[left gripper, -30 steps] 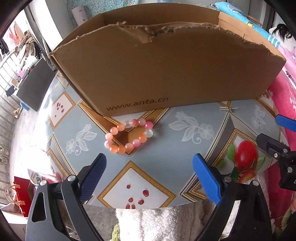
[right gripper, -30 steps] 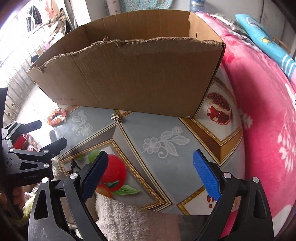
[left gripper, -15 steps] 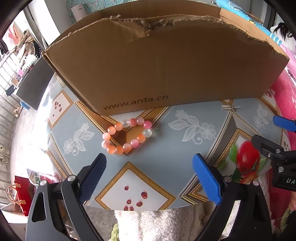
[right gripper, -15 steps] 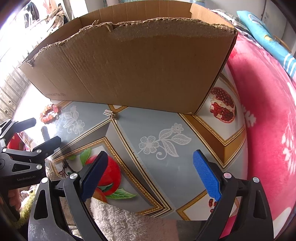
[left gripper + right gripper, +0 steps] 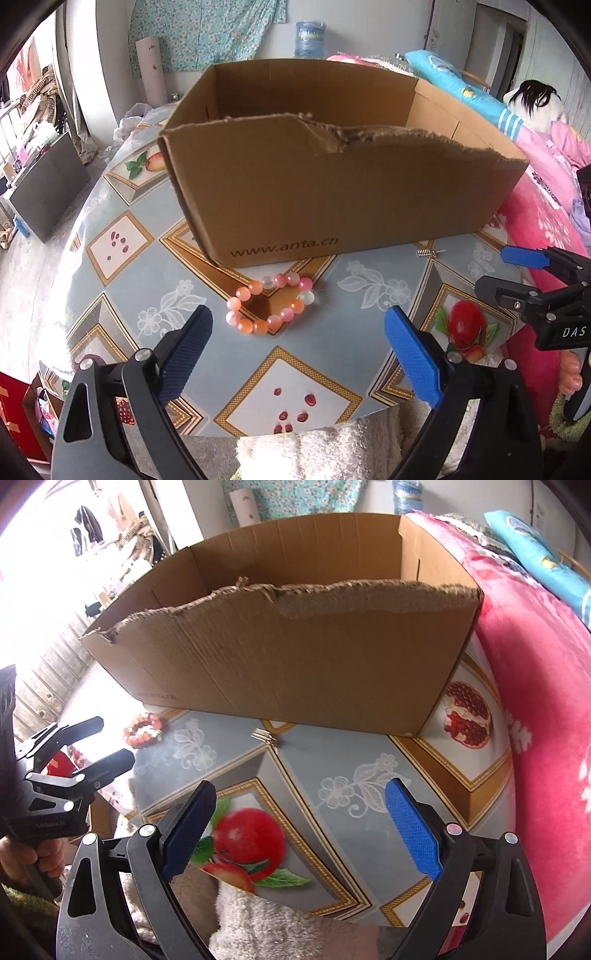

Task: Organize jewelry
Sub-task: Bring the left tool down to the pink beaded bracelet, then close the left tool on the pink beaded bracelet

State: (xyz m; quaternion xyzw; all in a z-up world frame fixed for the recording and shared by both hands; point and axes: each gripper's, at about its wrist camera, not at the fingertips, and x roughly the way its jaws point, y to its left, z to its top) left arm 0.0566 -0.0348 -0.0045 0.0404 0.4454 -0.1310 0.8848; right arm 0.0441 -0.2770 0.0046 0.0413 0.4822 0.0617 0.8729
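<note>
A pink and orange bead bracelet (image 5: 271, 307) lies on the patterned tablecloth just in front of an open cardboard box (image 5: 332, 192). My left gripper (image 5: 299, 350) is open and empty, a little short of the bracelet. A small silver hair clip (image 5: 424, 253) lies by the box's front wall to the right. In the right wrist view my right gripper (image 5: 301, 830) is open and empty over the table; the clip (image 5: 264, 735) lies ahead of it, the bracelet (image 5: 144, 729) far left, the box (image 5: 295, 642) behind.
The round table (image 5: 122, 280) has a fruit-print cloth. A pink blanket (image 5: 546, 738) lies to the right. A white fleecy sleeve (image 5: 266, 923) shows at the bottom. Each gripper appears in the other's view, the right one (image 5: 539, 291) and the left one (image 5: 70, 760).
Both grippers have lifted and drawn back, so I now look into the box from higher up. The bracelet and clip have not moved. Both grippers stay open.
</note>
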